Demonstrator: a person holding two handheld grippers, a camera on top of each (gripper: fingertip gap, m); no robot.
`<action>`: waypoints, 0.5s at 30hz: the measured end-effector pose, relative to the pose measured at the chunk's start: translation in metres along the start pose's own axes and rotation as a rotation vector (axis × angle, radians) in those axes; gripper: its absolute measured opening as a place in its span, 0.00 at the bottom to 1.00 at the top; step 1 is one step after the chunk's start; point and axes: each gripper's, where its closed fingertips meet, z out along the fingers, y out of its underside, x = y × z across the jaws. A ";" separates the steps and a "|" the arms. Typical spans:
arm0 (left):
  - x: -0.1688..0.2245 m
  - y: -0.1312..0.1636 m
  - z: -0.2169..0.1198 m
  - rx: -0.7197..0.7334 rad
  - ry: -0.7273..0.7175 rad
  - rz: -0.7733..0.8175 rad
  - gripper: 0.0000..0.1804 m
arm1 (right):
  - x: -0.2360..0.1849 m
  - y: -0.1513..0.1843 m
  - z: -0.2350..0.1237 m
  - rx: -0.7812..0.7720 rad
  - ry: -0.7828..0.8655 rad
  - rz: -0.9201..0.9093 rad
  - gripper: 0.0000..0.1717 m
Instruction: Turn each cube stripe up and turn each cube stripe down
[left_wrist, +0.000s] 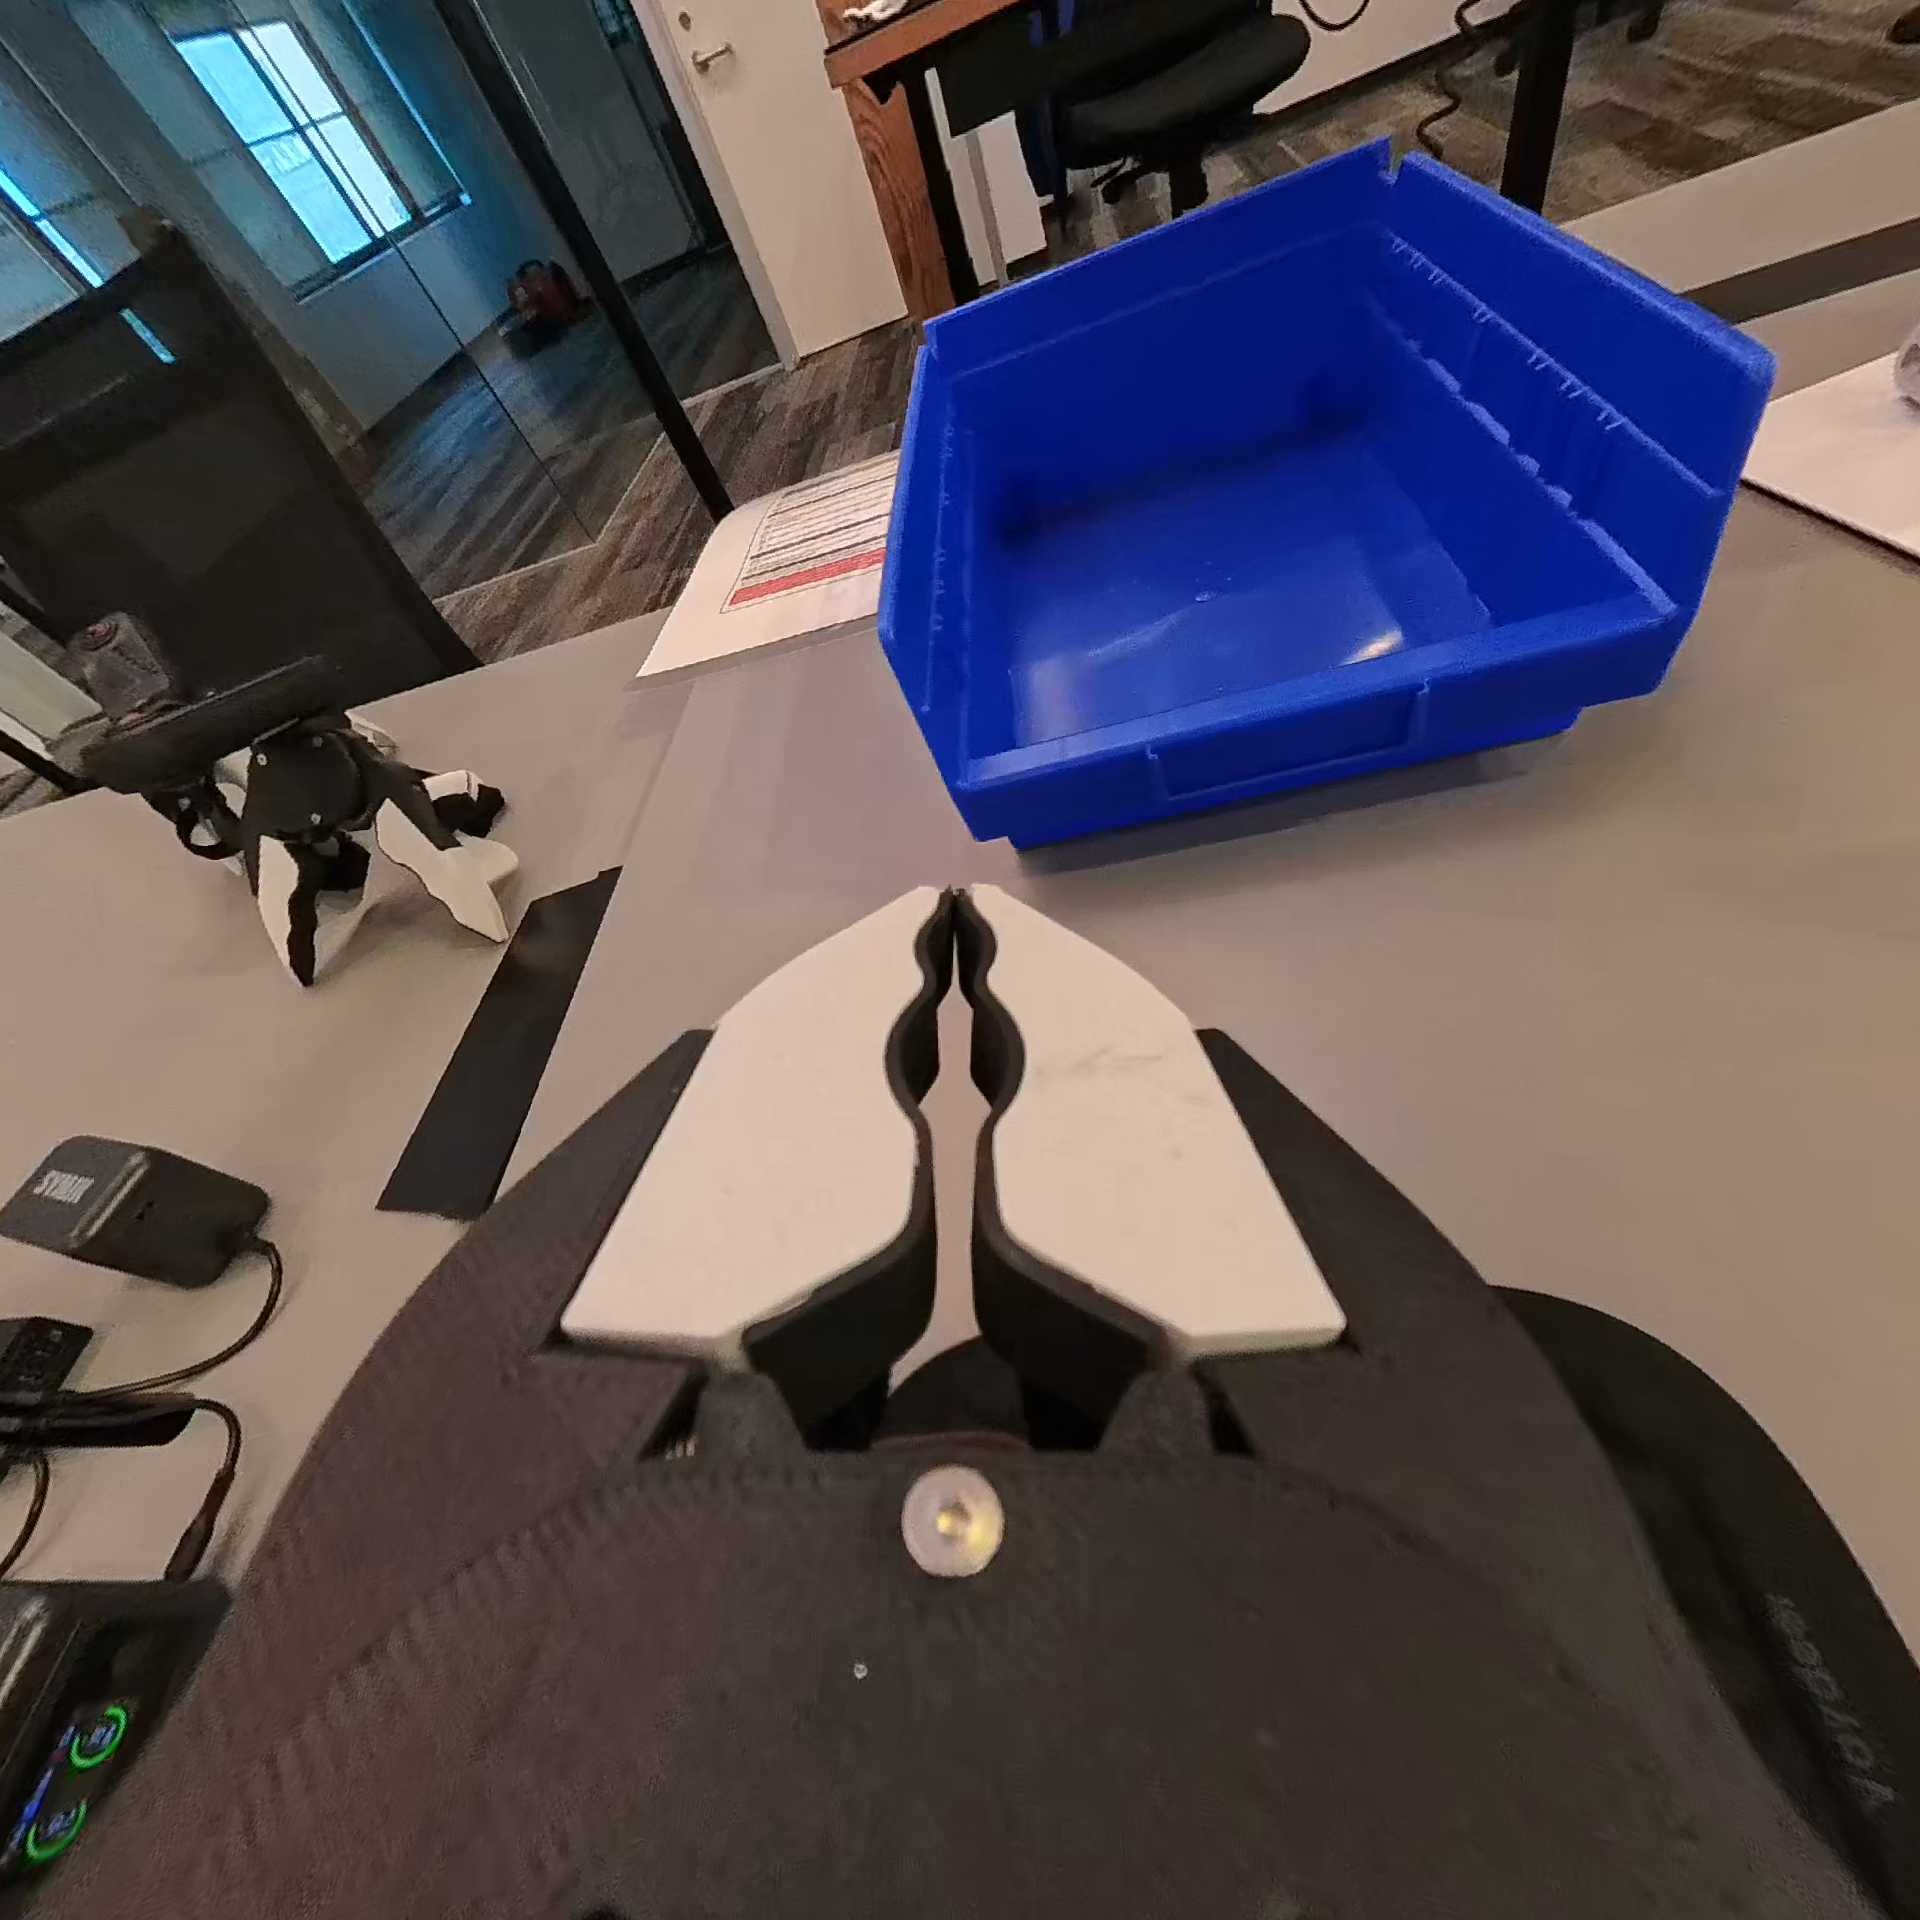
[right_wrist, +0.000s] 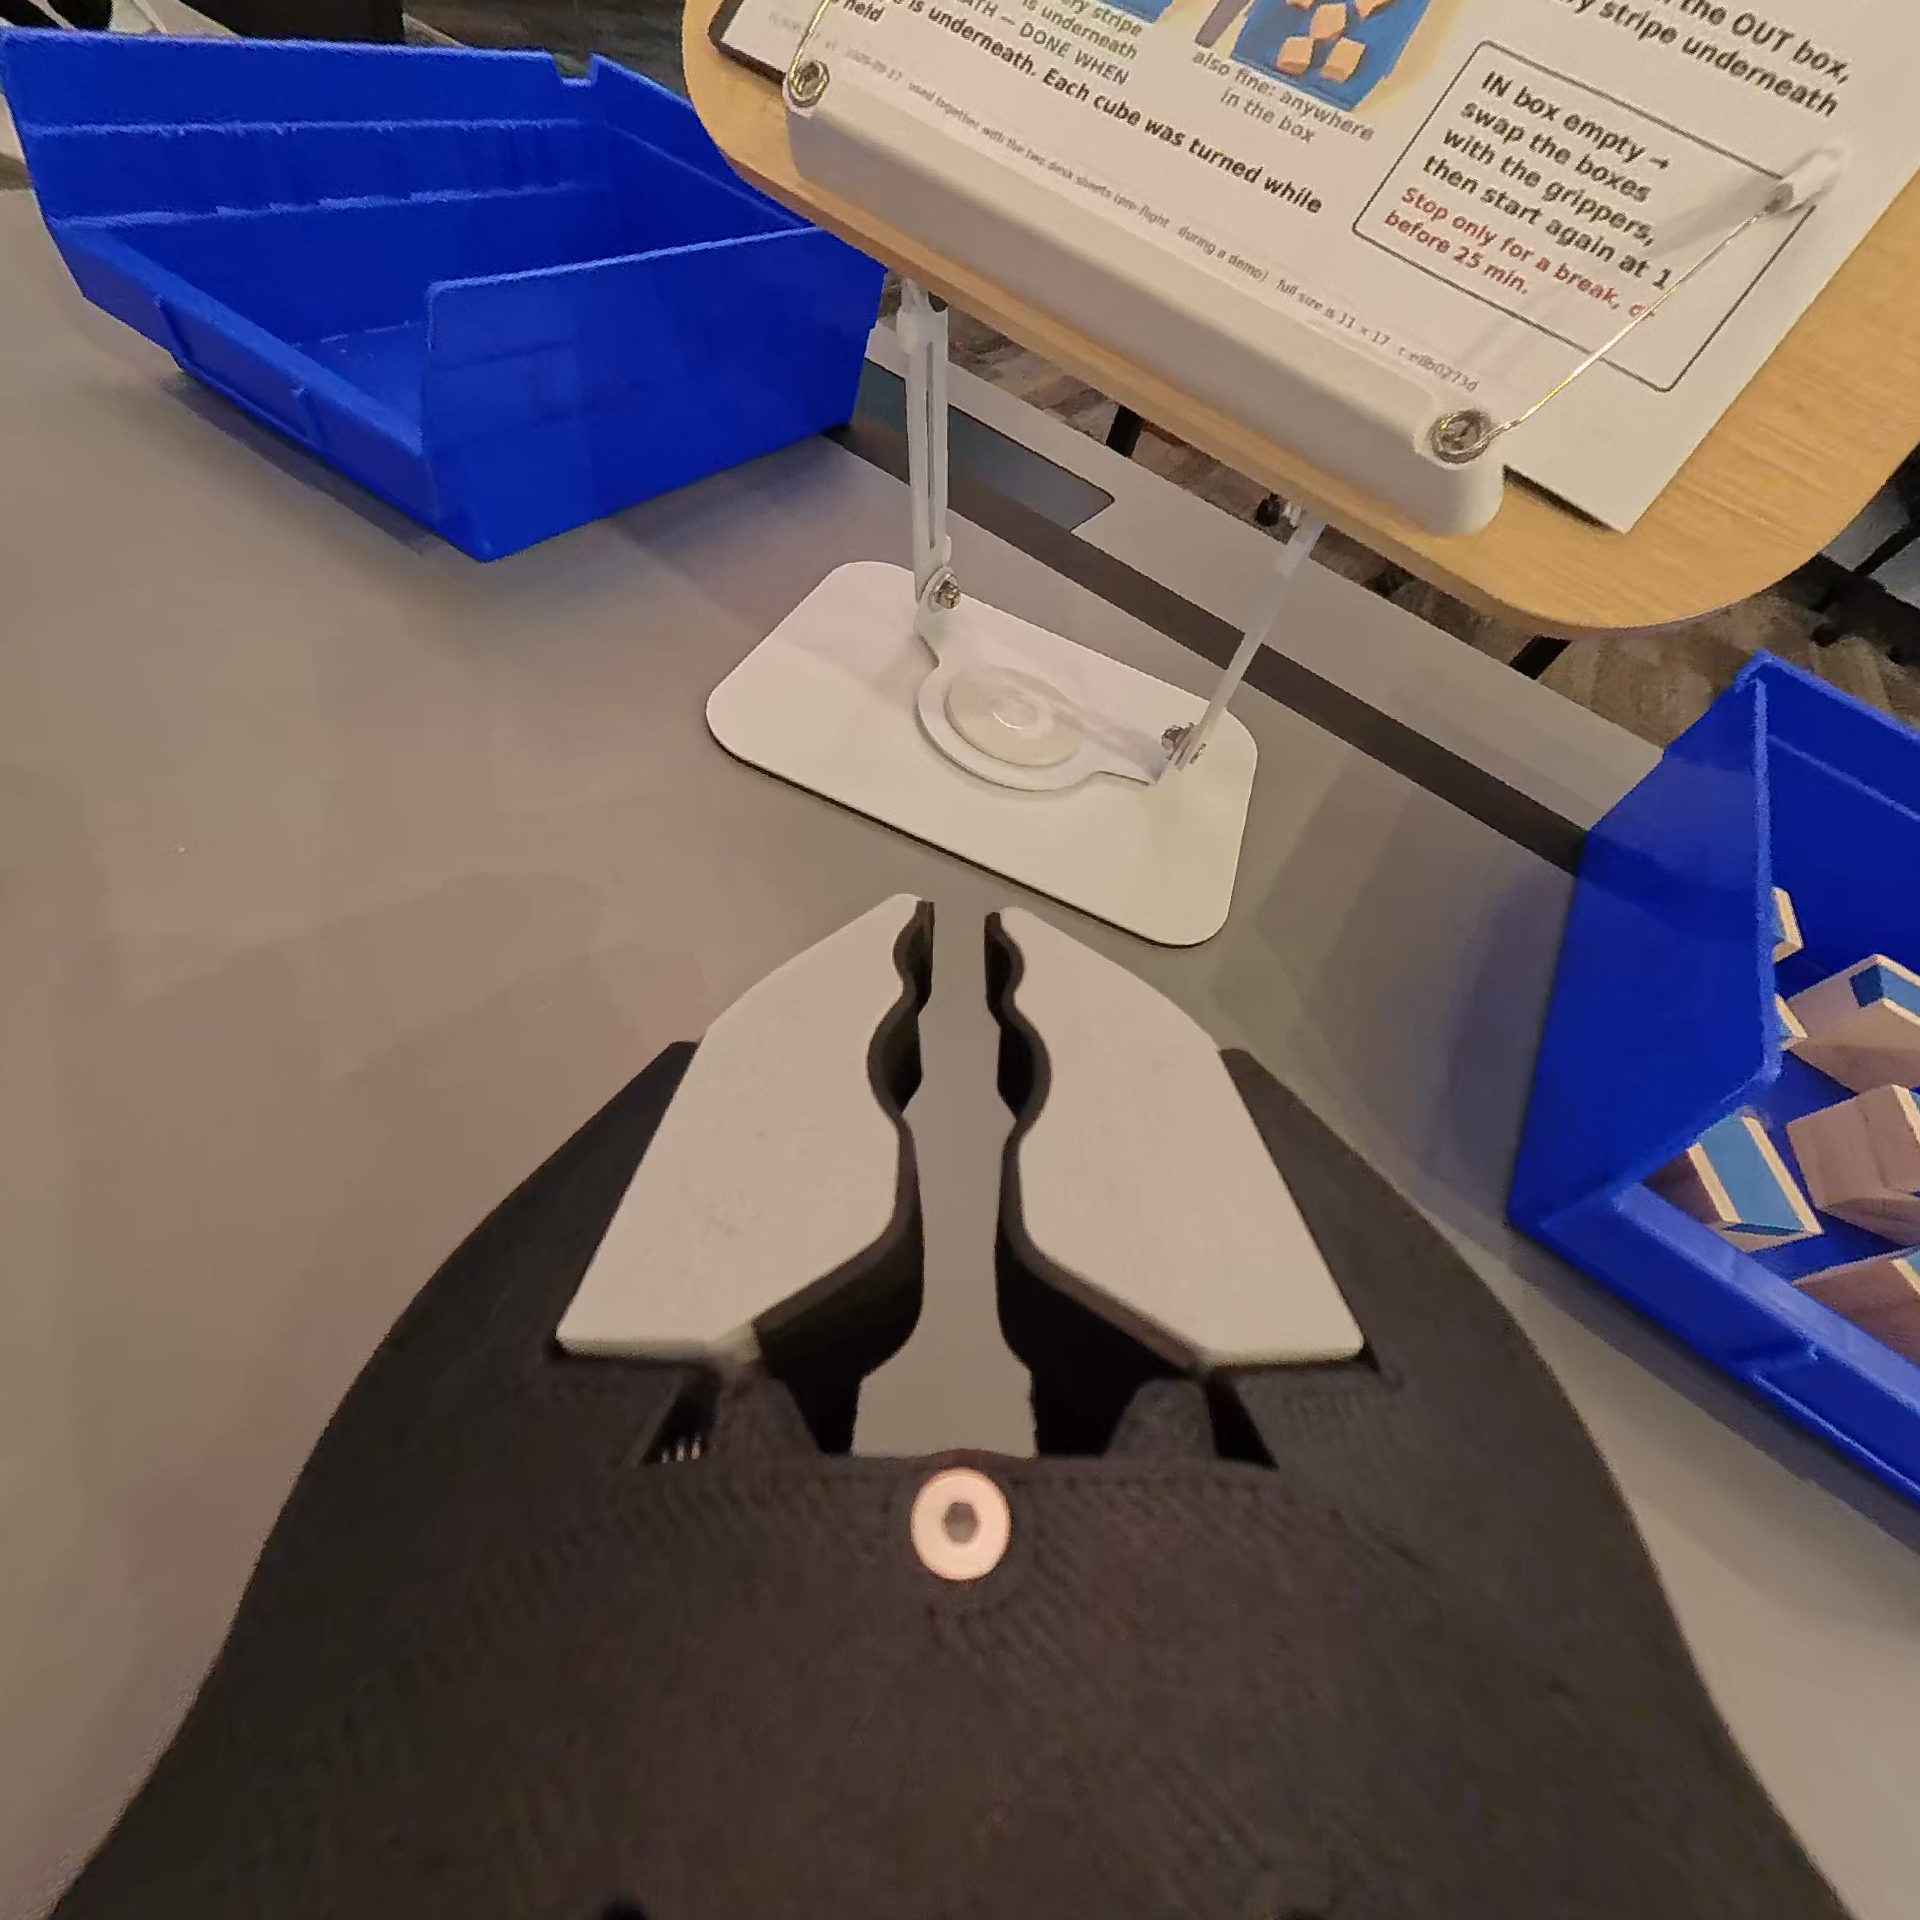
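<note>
2 wrist cameras look out over a grey table in an office.

In the left wrist view, the left gripper hovers above the table with its 2 white fingers pressed tip to tip, holding nothing. Just beyond the tips, slightly to the right, sits a blue bin with a bare, shiny floor. A printed sheet lies behind the bin's left side. To the far left, a spare gripper in black and white rests on the table beside a strip of black tape. A black power adapter with a cable lies at the left edge.

In the right wrist view, the right gripper has its jaws slightly apart, with only grey table showing through the narrow slot between the fingers. Nothing is held. Just ahead of the tips stands the white base plate of a document stand, whose wooden board carries an instruction sheet overhead. The same kind of blue bin appears at the upper left, a first bin whose floor is only partly visible. At the right edge a second blue bin holds the cubes, pale wooden blocks, several showing a blue stripe. They lie jumbled, well to the right of the gripper.
</note>
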 end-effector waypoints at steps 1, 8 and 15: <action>0.001 0.000 0.001 0.002 0.003 0.011 0.00 | 0.002 -0.001 -0.001 0.002 0.007 -0.002 0.06; 0.007 0.004 0.005 0.002 0.025 0.056 0.04 | 0.026 0.009 -0.002 -0.005 0.026 0.074 0.17; 0.007 0.011 0.014 0.005 0.019 0.087 0.09 | 0.073 0.026 -0.011 -0.018 0.116 0.142 0.23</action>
